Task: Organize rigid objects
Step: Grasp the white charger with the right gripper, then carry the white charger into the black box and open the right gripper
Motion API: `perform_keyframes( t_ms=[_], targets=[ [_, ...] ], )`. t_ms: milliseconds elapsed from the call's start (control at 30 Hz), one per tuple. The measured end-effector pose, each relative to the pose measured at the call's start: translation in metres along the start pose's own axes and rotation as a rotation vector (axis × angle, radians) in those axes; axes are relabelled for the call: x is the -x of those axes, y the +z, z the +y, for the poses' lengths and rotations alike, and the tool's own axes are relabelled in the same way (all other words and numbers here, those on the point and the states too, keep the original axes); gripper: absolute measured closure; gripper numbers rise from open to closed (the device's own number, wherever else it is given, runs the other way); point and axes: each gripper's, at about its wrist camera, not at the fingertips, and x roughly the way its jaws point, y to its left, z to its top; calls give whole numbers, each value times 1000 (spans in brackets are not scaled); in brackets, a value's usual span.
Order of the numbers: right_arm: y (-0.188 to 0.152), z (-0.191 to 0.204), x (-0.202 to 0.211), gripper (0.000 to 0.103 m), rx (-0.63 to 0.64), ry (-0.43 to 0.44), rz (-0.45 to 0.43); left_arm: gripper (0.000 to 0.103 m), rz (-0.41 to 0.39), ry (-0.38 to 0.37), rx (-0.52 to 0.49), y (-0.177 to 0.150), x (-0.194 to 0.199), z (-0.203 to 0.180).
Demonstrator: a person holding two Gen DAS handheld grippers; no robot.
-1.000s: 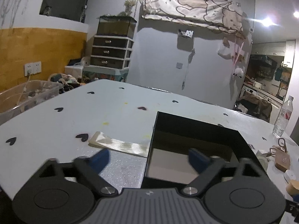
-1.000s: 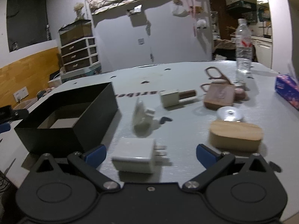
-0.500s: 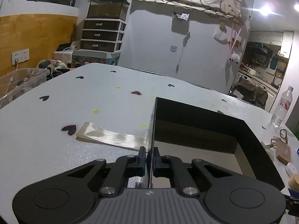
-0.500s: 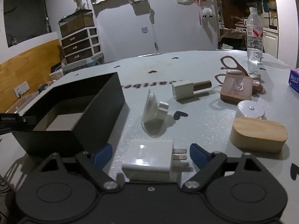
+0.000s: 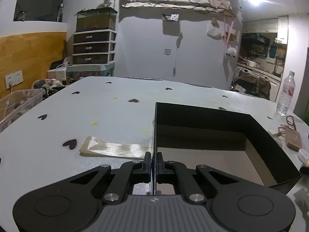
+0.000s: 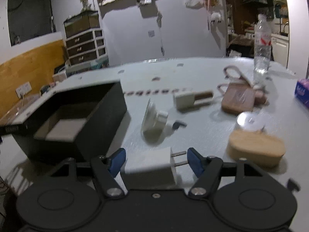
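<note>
Right wrist view: right gripper (image 6: 156, 161) sits low over the table (image 6: 202, 135), jaws closing around the white charger (image 6: 154, 168), which lies on its side between the blue pads (image 6: 117, 159). Pads look not yet pressed on it; the right pad is up by the metal prongs (image 6: 179, 157), not the body. Frame is blurred, so contact is hard to call.

Charger reads as a small hard plastic block: light, stiff, glossy, so likely a bit slippery. Best hold is across the flat body sides, squarely. Pinching on the thin prongs would probably let it twist or slide out. Not fragile.

Black box (image 6: 77, 119) stands just left of the charger, open top, nothing seen inside so far; the likely drop spot.

Left wrist view: left gripper (image 5: 153, 164) is fully clamped on the near wall of the black box (image 5: 212, 119), thin stiff card edge pinched between the fingers, steadying it. Light box, could tip or drag if pulled.

Other loose items wait to the right: suction hook (image 6: 154, 123), wooden block (image 6: 256, 150), scissors (image 6: 237, 77).
</note>
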Motion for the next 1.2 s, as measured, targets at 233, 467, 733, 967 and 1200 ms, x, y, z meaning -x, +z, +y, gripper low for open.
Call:
perform_keyframes(
  t_ms=[233, 467, 733, 967, 1200],
  targets=[
    [53, 9, 16, 32, -5, 100, -74, 99, 6, -25, -23, -7, 10, -15],
    [84, 59, -21, 32, -40, 316, 75, 99, 4, -48, -22, -17, 21, -24],
    [88, 119, -97, 32, -96, 256, 282, 97, 6, -52, -11, -19, 25, -26],
    [75, 135, -144, 32, -215, 167, 413, 96, 8, -54, 3, -18, 23, -25],
    [69, 136, -146, 25, -278, 196, 400, 96, 8, -64, 22, -20, 22, -23]
  ],
)
